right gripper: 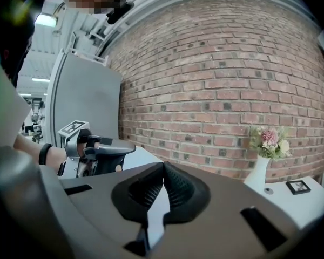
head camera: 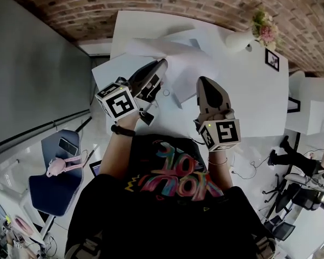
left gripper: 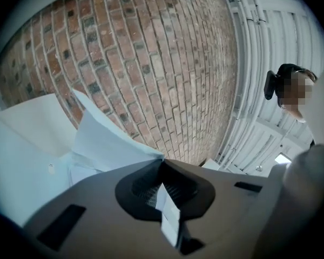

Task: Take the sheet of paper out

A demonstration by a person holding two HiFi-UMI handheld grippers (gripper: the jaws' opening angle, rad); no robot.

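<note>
My left gripper [left gripper: 163, 161] is shut on the corner of a white sheet of paper [left gripper: 105, 139], which fans up and to the left from the jaw tips, lifted off the table. In the head view the same gripper [head camera: 163, 63] is raised over the white table [head camera: 248, 101], and the sheet [head camera: 156, 50] spreads away from its tip. My right gripper [head camera: 203, 80] hovers beside it to the right. Its jaws [right gripper: 163, 167] meet at the tips with nothing between them. The right gripper view also shows the left gripper [right gripper: 105, 150] at its left.
More white sheets or a folder [head camera: 191, 72] lie on the table under the grippers. A white vase of flowers [head camera: 262, 28] and a small picture frame [head camera: 271, 59] stand at the far right. A brick wall [right gripper: 232, 80] runs behind. A blue chair [head camera: 56, 182] stands at left.
</note>
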